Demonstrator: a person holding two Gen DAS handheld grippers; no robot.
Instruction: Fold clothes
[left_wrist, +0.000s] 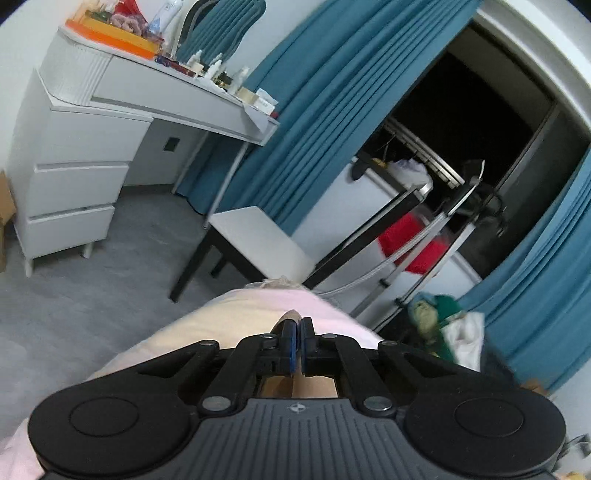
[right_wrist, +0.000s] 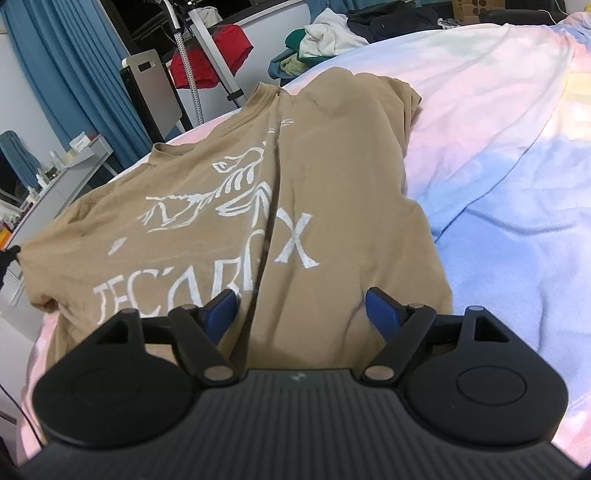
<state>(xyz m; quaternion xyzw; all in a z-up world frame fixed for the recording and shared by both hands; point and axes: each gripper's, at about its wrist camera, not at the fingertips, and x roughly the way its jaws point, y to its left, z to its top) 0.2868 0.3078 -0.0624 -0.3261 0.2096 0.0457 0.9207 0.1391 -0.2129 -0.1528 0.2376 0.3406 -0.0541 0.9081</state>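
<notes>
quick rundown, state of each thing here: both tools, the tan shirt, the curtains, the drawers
left tool: shut, pinching a bit of tan fabric
right tool: open, fingers spread over the shirt, holding nothing
tan shirt: print side up on the bed, one side folded over along a lengthwise crease
curtains: drawn apart, dark opening between them
drawers: all closed

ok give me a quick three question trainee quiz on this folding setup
1. True or false: the right gripper is open above the tan printed t-shirt.
2. The left gripper is: A) wide open B) shut on tan cloth C) out of view.
3. What does the shirt lie on?

Key: 1 true; 2 B; 3 the pastel tie-dye bedspread.
</notes>
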